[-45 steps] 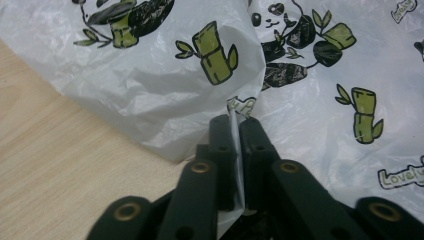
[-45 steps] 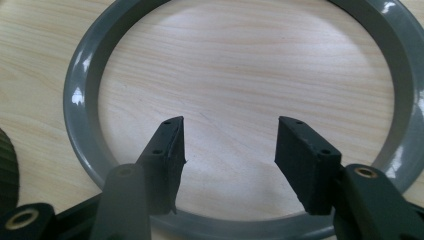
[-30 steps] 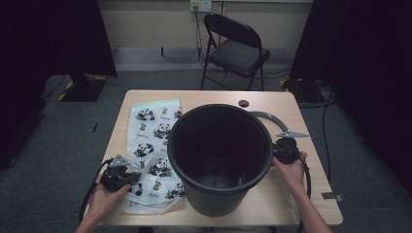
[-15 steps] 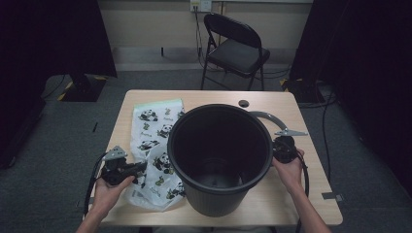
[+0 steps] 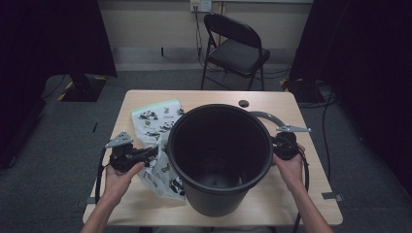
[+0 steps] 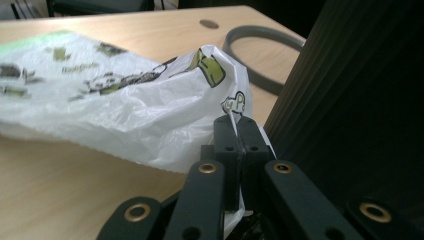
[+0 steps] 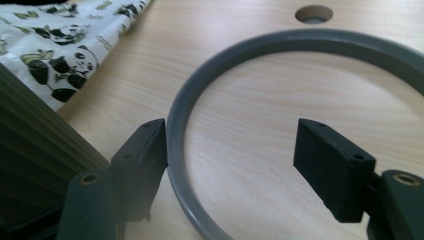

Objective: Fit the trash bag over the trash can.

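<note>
While my left gripper (image 6: 239, 131) has its fingers (image 6: 226, 134) pinched tight on an edge of the panda-print plastic bag (image 6: 125, 107), the rest of the bag trails away from them across the desk (image 5: 145, 213), to the left of the black bin (image 5: 219, 154). The bin's mouth lies just to the right of that pinch and above it, so the held edge has to go up and across the rim; the left hand (image 5: 116, 177) is plainly the nearer one for that. My right gripper (image 7: 230, 165) sits on the bin's far side with its fingers (image 7: 142, 150) spread wide and gripping nothing; they have just been opening, and the grey ring (image 7: 280, 55) lying flat on the desk curves up between them, touching or all but touching the left one. I judge the bag is meant to line the bin, its opening not yet spread.
</note>
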`<move>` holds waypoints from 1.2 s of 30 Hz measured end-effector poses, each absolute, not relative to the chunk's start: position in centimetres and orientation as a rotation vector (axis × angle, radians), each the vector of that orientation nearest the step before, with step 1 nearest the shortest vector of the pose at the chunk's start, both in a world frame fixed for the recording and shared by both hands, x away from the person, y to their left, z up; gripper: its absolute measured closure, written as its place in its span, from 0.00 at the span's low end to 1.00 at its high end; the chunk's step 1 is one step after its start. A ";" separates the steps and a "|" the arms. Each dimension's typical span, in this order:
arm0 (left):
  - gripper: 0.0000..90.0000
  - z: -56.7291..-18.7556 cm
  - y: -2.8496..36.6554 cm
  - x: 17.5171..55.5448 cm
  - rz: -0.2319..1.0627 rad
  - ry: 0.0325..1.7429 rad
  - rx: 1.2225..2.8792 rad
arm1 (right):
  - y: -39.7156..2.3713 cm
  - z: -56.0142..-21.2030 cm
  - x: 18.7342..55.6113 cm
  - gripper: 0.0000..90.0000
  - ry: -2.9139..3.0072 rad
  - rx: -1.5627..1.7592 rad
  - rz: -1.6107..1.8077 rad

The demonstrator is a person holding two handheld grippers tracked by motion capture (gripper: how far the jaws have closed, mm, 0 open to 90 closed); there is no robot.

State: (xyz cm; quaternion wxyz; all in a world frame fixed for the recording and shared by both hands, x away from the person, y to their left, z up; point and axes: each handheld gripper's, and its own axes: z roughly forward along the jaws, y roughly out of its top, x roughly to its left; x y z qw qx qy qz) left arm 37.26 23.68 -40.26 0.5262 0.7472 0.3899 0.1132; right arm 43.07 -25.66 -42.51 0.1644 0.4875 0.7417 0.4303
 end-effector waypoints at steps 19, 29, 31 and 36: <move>0.99 -36.5 21.2 38.0 0.264 0.818 1.653 | -24.2 -39.7 42.5 0.31 2.144 1.319 1.388; 0.99 -32.8 19.3 38.7 0.328 0.740 1.619 | -24.1 -36.9 42.8 0.36 2.127 1.272 1.430; 0.99 -32.0 19.2 38.8 0.340 0.733 1.605 | -24.0 -36.3 42.8 0.36 2.121 1.258 1.419; 0.99 -29.4 19.0 38.9 0.358 0.682 1.585 | -24.0 -34.9 43.0 0.36 2.106 1.235 1.428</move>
